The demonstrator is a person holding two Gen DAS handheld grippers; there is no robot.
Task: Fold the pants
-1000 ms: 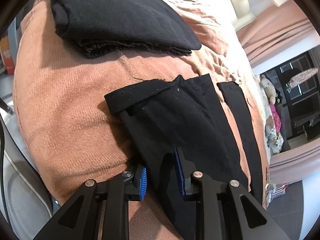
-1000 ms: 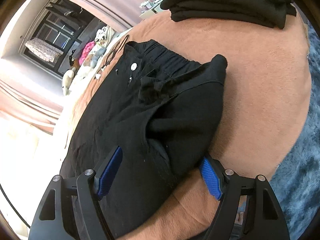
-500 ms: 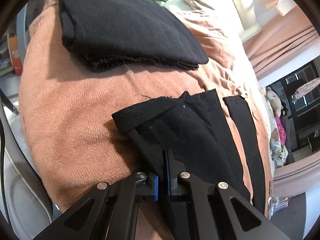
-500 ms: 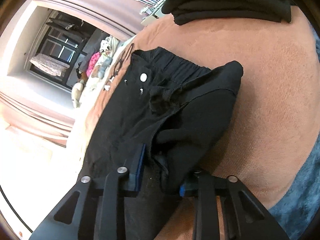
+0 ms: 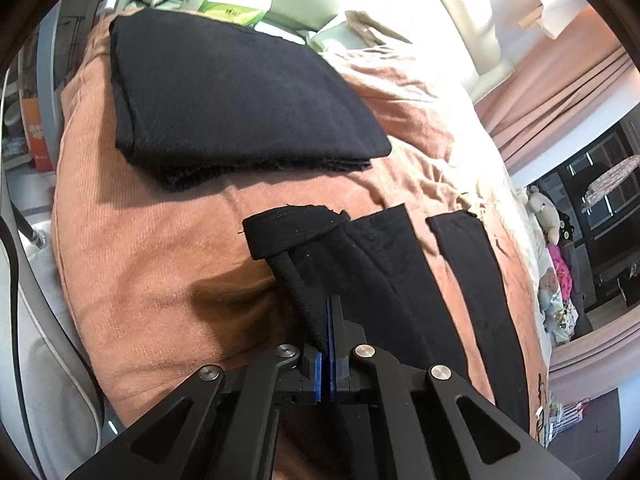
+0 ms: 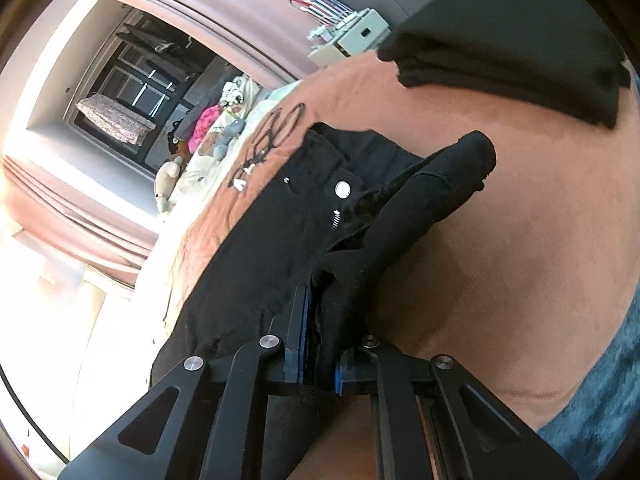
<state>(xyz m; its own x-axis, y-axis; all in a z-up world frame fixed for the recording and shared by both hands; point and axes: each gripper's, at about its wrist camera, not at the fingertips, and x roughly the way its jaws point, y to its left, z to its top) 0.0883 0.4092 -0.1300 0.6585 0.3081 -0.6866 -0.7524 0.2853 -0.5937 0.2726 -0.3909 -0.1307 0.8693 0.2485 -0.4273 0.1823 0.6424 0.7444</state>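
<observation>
Left gripper [image 5: 328,320] is clamped on a cuff of the black pants [image 5: 384,272], its pads hidden by cloth. Right gripper [image 6: 318,344], whose jaws have just been closing, pinches bunched fabric near the waistband [image 6: 352,168]. A second ago both stood open. The pants lie mid-bed [image 5: 152,264], folded black clothes [image 5: 240,96] toward its far edge.

You are gripping matt black woven cloth, the pants [image 6: 280,248], with a shiny metal button [image 6: 343,189]. The bed cover [image 5: 160,272] is looking like soft, fuzzy terracotta fleece. Your left tongs [image 5: 329,336] are showing matt black plastic, blue rubbery pads, bright rivets.
</observation>
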